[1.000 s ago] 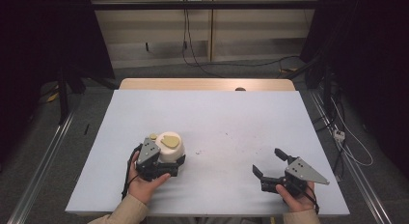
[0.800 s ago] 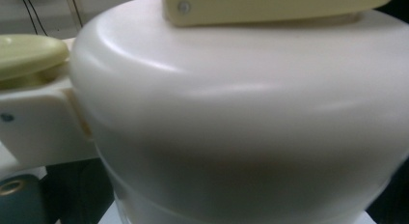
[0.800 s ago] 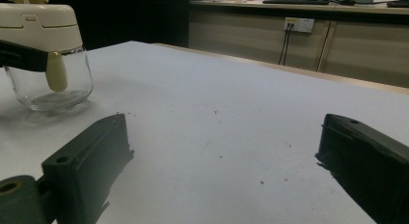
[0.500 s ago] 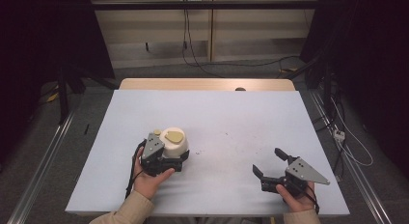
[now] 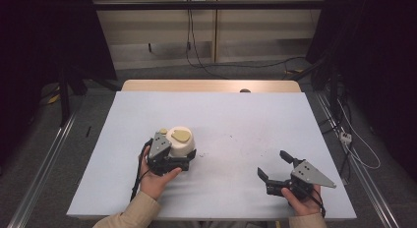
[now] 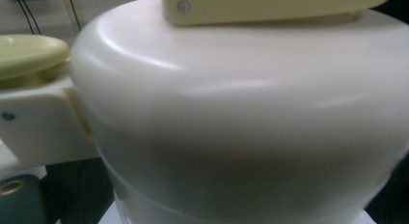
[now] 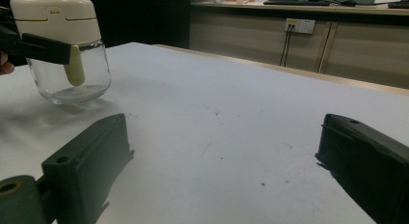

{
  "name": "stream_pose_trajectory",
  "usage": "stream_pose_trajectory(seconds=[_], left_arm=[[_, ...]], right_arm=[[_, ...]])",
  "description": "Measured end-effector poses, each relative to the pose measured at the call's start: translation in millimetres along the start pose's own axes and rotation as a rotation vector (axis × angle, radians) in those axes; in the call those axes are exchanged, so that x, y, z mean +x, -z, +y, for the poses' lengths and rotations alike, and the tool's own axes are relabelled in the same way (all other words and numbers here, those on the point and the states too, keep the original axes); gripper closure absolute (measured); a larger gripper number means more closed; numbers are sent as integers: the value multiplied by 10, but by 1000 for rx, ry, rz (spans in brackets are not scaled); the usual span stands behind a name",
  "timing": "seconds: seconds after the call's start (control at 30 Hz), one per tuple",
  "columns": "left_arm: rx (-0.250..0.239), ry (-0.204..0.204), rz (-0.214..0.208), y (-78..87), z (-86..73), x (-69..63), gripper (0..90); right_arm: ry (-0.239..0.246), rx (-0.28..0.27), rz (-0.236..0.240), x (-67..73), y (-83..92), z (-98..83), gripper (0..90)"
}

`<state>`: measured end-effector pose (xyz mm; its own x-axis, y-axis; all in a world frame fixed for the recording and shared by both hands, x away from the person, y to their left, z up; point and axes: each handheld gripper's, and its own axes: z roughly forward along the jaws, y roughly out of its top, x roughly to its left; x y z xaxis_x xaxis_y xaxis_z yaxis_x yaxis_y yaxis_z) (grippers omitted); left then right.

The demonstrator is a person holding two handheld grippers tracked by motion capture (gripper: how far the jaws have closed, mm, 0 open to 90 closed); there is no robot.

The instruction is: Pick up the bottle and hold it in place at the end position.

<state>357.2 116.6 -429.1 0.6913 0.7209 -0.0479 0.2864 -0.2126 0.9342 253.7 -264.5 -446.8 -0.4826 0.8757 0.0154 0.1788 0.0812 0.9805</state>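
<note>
Holding the jar (image 5: pixel 180 143) with my left gripper (image 5: pixel 169 159), I have it standing upright on the bench (image 5: pixel 236 115), toward the near left part of the white surface. From the high view the gripper sits against the near side of the jar, its grey plate tipped up beside the cream lid (image 5: pixel 179 139). In the right gripper view a black jaw runs across the jar just under the lid, pressed to the join between lid and clear glass body (image 7: pixel 72 79) — so the gripper is closed on it there. A pale yellow latch hangs down the glass below that jaw. The left gripper view is pressed right up to the lid (image 6: pixel 241 127); I see its rounded cream wall, a yellow tab across the top and another yellow piece out to one side, but not my own jaws.

My right gripper (image 5: pixel 276 171) rests low over the bench near the front right corner, well apart from the jar. Its jaws stand wide open with nothing between them — bare white surface shows in the gap in the right gripper view, speckled with a few small dark marks.
</note>
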Motion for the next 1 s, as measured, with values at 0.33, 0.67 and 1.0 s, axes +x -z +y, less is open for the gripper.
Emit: stream_pose_trajectory(seconds=[0.33, 0.67, 1.0], left_arm=[[-10, 0, 1, -64, 40, -8, 50], [-10, 11, 5, -137, 50, 2, 50], [-12, 8, -12, -209, 91, -16, 50]], right_arm=[[-2, -1, 3, 0, -1, 0, 34], [-1, -2, 6, -1, 0, -1, 34], [0, -1, 7, -1, -2, -3, 34]])
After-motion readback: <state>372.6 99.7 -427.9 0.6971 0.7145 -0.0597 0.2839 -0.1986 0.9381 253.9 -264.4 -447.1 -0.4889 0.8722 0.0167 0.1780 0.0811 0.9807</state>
